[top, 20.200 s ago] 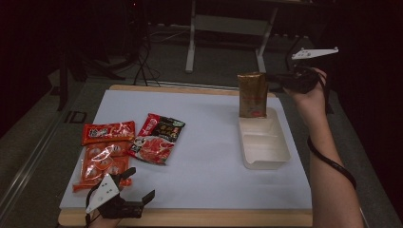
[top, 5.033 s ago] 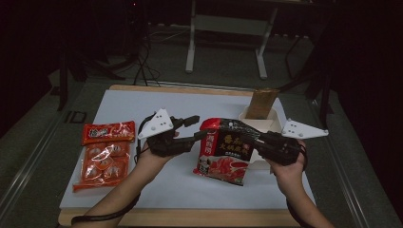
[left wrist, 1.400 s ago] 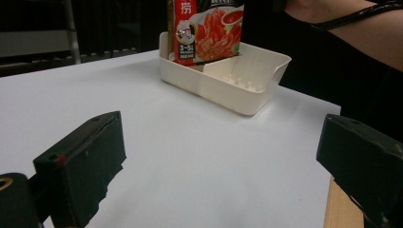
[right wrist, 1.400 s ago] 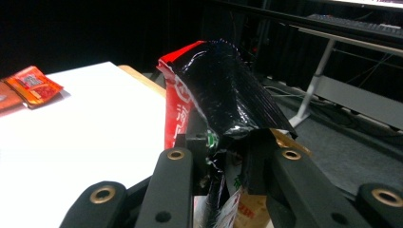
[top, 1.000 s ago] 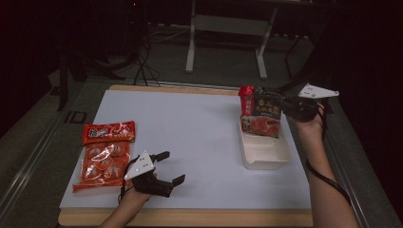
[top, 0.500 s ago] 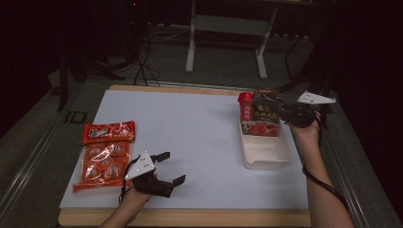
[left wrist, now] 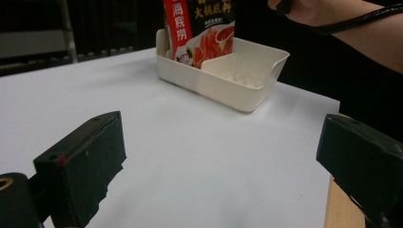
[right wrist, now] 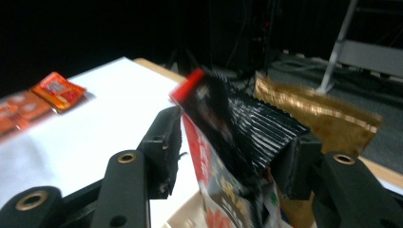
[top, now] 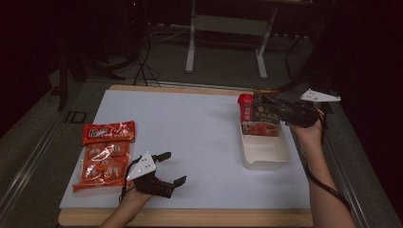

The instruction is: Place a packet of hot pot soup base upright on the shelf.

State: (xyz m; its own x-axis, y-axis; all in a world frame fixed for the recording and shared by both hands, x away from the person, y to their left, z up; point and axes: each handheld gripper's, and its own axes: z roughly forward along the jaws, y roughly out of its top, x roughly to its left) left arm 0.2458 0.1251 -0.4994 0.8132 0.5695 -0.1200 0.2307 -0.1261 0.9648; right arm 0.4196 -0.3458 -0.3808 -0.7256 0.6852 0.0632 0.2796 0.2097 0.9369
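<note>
Hotpot soup-base pouch (top: 260,118), light, crinkly and floppy, is hanging upright over the white bin (top: 266,153); we are pinching its top seam in the right tongs (top: 280,110), while the left tongs (top: 171,168) are resting wide open on the surface (top: 199,137).

Red-black pouch (top: 260,118) went from table centre, held by both grippers 5 s ago, to the white tray (top: 266,154) at right; over the last second it dropped lower, bottom edge now inside the tray. Right gripper (top: 285,112) came down with it, jaws clamped on its top. Left gripper (top: 164,173) let go, retreated to near table edge, jaws apart
</note>
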